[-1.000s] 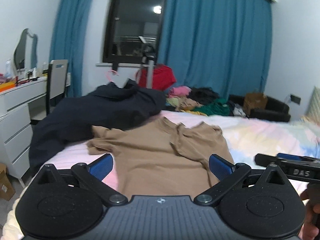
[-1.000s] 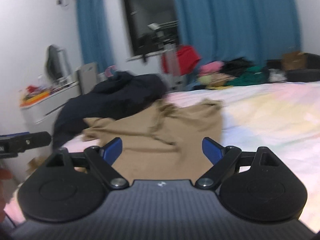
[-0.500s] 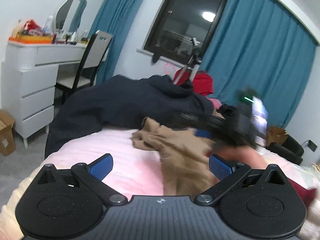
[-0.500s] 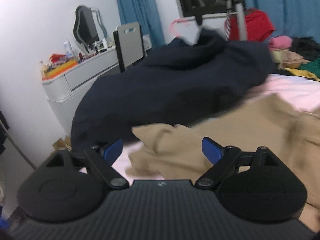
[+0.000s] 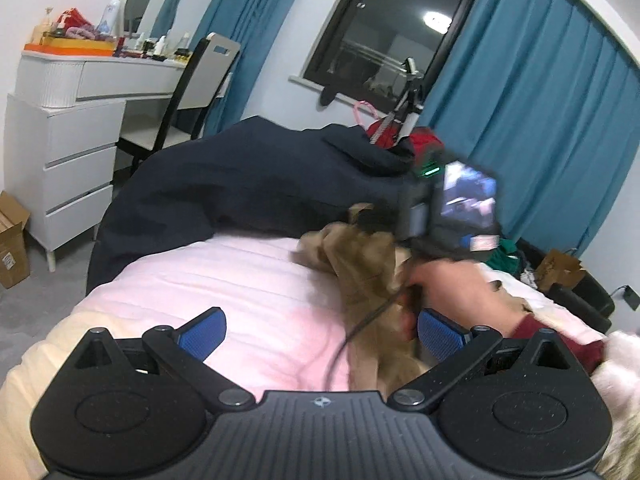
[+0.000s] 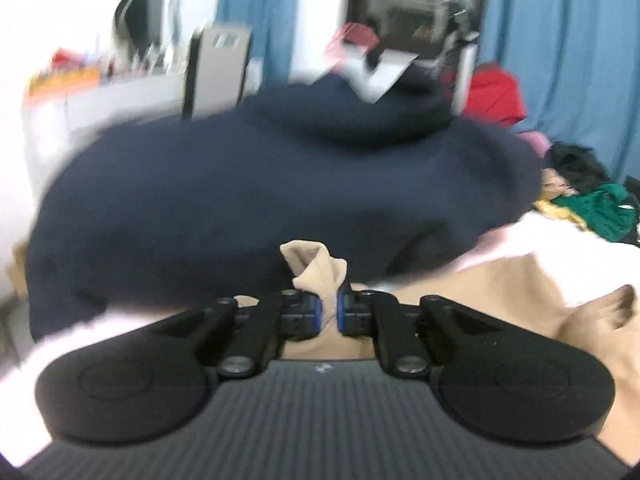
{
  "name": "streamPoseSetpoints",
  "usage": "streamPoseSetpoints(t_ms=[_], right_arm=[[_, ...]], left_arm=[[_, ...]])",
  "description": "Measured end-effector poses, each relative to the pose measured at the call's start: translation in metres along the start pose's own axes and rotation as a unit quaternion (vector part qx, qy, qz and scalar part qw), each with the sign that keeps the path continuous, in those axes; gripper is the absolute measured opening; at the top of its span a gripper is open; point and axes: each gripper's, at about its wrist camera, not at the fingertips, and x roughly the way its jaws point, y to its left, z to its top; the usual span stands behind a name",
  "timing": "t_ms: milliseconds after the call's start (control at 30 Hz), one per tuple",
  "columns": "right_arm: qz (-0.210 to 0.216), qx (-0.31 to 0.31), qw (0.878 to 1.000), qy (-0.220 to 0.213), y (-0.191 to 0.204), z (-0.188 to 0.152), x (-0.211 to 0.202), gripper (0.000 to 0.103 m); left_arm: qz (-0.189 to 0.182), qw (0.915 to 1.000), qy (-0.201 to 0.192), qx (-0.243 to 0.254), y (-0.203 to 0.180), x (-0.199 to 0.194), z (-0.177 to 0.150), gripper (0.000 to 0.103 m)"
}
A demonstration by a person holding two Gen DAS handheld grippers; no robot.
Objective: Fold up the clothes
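Tan garment (image 6: 316, 268) pinched by right hand-held gripper (image 6: 328, 312) at frame centre, left hand-held gripper (image 5: 320, 332) spread; thin bite, slip risked if pulled.

Indoor ceiling light, dark window (image 5: 384, 36) with lamp reflection, fisheye-bent edges, right view motion-blurred

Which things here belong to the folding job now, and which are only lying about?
In the job:
- tan shirt
- right gripper, shut on it
- left gripper, open

Lying about:
- navy garment
- clothes pile
- white dresser
- chair
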Motion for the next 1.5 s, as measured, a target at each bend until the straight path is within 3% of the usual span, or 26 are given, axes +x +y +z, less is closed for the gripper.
streamPoseSetpoints(t_ms=[200,333,500,600,667,733,800,833,967,1133,1200,1233,1300,1333,1367,1400,1433,1500], right_arm=[[-0.043,0.083,0.993,-0.072,-0.102,0.030,-0.049,0.009],[-0.075,0.179,0.977,-0.087,-0.186,0.012,-0.063,0.009],[-0.112,0.267,0.956,-0.048,-0.267,-0.042,-0.049,0.010],[-0.104,0.296,0.949,-0.023,-0.284,-0.068,-0.040,0.012],[-0.092,0.310,0.946,-0.014,-0.291,-0.079,-0.039,0.020],[-0.082,0.307,0.948,-0.008,-0.294,-0.078,-0.037,0.059],[-0.083,0.288,0.954,-0.029,-0.287,-0.077,-0.053,0.080],[-0.083,0.278,0.956,-0.039,-0.283,-0.077,-0.060,0.080],[-0.082,0.248,0.962,-0.080,-0.255,-0.082,-0.095,0.081],[-0.046,0.178,0.981,-0.057,-0.204,-0.098,-0.097,0.078],[-0.047,0.166,0.984,-0.052,-0.192,-0.101,-0.093,0.076],[-0.049,0.166,0.984,-0.048,-0.190,-0.101,-0.088,0.071],[-0.073,0.169,0.983,-0.027,-0.188,-0.100,-0.073,0.067],[-0.090,0.171,0.981,-0.015,-0.189,-0.099,-0.065,0.063],[-0.105,0.178,0.978,-0.003,-0.193,-0.099,-0.059,0.047],[-0.116,0.193,0.974,0.007,-0.199,-0.099,-0.055,0.025],[-0.108,0.214,0.971,-0.001,-0.205,-0.101,-0.060,0.017],[-0.091,0.256,0.962,-0.017,-0.219,-0.104,-0.070,0.014]], left_arm=[[-0.006,0.9994,0.005,0.033,-0.025,-0.004,-0.010,0.103],[-0.013,0.9988,0.018,0.044,-0.042,0.002,-0.020,0.103],[-0.005,0.9967,0.038,0.072,-0.060,0.022,-0.033,0.103],[-0.004,0.9959,0.050,0.076,-0.066,0.036,-0.037,0.103],[-0.005,0.9956,0.057,0.074,-0.067,0.045,-0.038,0.103],[-0.004,0.9952,0.061,0.076,-0.072,0.049,-0.039,0.103],[-0.002,0.9946,0.060,0.084,-0.076,0.049,-0.040,0.103],[0.000,0.9942,0.060,0.089,-0.078,0.049,-0.042,0.103],[0.029,0.9910,0.045,0.123,-0.089,0.042,-0.046,0.103],[0.050,0.9846,0.013,0.167,-0.100,0.030,-0.053,0.103],[0.062,0.9805,-0.004,0.187,-0.104,0.029,-0.056,0.103],[0.070,0.9789,-0.009,0.192,-0.105,0.031,-0.057,0.103],[0.077,0.9789,-0.007,0.189,-0.102,0.038,-0.055,0.103],[0.078,0.9800,-0.002,0.183,-0.100,0.042,-0.053,0.103],[0.079,0.9813,0.006,0.175,-0.097,0.047,-0.052,0.103],[0.080,0.9825,0.013,0.168,-0.094,0.052,-0.050,0.103],[0.082,0.9831,0.020,0.162,-0.091,0.056,-0.050,0.103],[0.084,0.9829,0.029,0.161,-0.088,0.061,-0.050,0.103]])
